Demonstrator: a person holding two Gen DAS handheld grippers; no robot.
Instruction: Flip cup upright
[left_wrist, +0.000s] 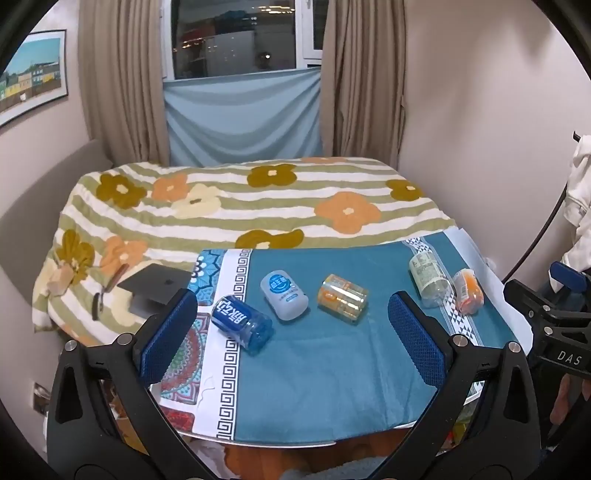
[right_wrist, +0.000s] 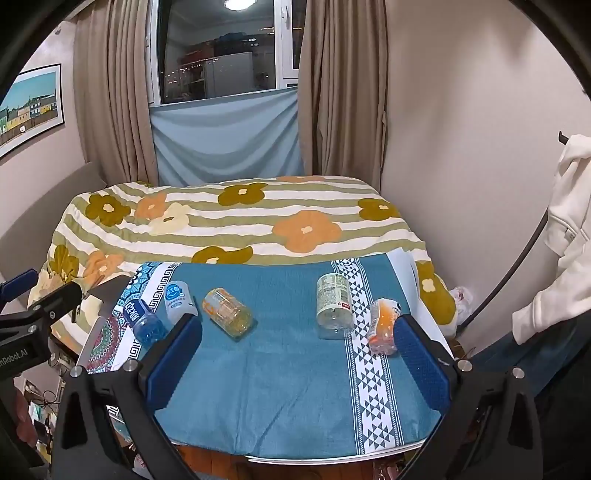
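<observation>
Several clear cups lie on their sides on a table with a teal cloth (left_wrist: 325, 369). From left: a blue cup (left_wrist: 242, 325) (right_wrist: 146, 321), a white-and-blue cup (left_wrist: 283, 295) (right_wrist: 179, 301), an orange-yellow cup (left_wrist: 342, 298) (right_wrist: 227, 312), a green-labelled cup (left_wrist: 430, 278) (right_wrist: 333, 304) and an orange cup (left_wrist: 468, 291) (right_wrist: 383, 326). My left gripper (left_wrist: 295, 332) is open and empty above the near left of the cloth. My right gripper (right_wrist: 299, 354) is open and empty above the near right, its right finger beside the orange cup.
A bed with a flowered striped blanket (left_wrist: 258, 199) stands behind the table. A dark laptop (left_wrist: 155, 288) lies on it at the left. Curtains and a window are at the back. A white garment (right_wrist: 569, 221) hangs at the right.
</observation>
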